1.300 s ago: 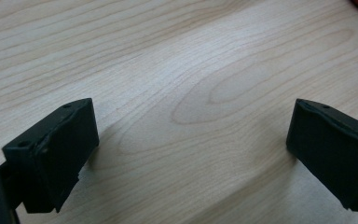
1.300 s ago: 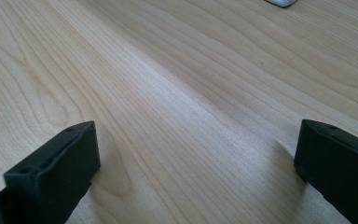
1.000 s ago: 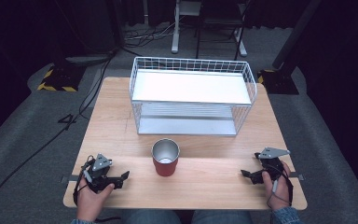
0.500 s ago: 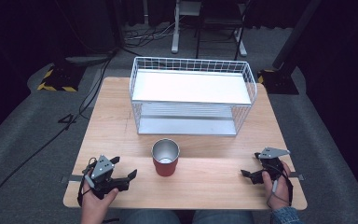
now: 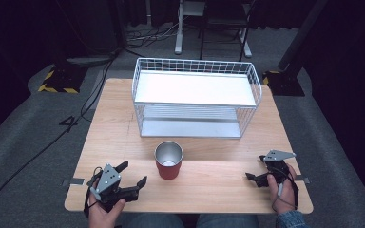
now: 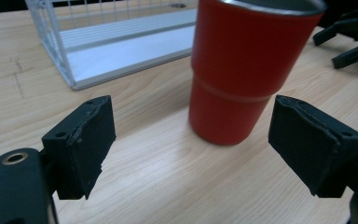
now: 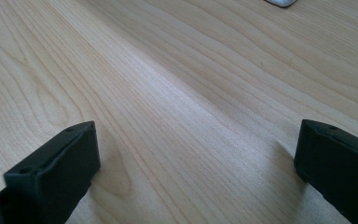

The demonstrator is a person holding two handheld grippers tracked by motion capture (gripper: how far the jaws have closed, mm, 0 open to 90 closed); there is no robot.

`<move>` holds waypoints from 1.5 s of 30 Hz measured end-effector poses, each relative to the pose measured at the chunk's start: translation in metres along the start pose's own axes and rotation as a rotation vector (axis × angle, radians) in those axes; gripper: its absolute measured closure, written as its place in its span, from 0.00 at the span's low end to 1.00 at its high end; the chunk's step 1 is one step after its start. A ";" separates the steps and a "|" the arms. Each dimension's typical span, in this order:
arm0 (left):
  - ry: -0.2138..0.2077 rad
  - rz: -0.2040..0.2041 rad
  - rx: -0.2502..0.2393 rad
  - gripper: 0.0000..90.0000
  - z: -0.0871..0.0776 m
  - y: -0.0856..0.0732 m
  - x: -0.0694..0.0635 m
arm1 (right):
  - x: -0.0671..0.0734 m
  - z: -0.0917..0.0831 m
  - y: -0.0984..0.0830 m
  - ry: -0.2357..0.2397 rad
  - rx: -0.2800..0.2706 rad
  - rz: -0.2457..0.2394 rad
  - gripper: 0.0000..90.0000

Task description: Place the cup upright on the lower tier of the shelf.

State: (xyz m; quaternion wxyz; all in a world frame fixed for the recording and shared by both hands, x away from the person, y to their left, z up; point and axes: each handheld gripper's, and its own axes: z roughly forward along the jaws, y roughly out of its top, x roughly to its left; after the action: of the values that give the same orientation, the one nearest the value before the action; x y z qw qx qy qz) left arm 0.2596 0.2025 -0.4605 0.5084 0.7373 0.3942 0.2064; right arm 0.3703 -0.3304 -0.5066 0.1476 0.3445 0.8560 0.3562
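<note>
I have the left gripper (image 5: 132, 174) low over the near left part of the table (image 5: 114, 123), held in my left hand (image 5: 105, 209) and turned toward the middle. Its jaws are spread wide and hold nothing. In the left gripper view the red cup (image 6: 247, 70) stands upright just ahead of the jaws, a little toward the right one, untouched. The white wire basket (image 5: 197, 97) sits beyond the cup, farther from the gripper.

My right hand (image 5: 283, 190) keeps the right gripper (image 5: 259, 168) near the table's right edge, jaws wide apart and empty, pointing over bare wood well apart from the cup.

Compared with half a second ago, the left gripper has swung toward the cup and edged closer; the right one has not moved.
</note>
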 end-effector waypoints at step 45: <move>0.004 -0.045 -0.065 0.17 0.070 0.006 -0.045 | 0.004 -0.001 -0.001 -0.025 -0.011 -0.010 0.01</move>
State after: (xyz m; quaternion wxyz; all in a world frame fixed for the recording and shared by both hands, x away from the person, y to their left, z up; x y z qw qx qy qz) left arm 0.2838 0.1250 -0.4780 0.5360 0.7108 0.4048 0.2091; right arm 0.3666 -0.3292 -0.5063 0.1620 0.3438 0.8539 0.3556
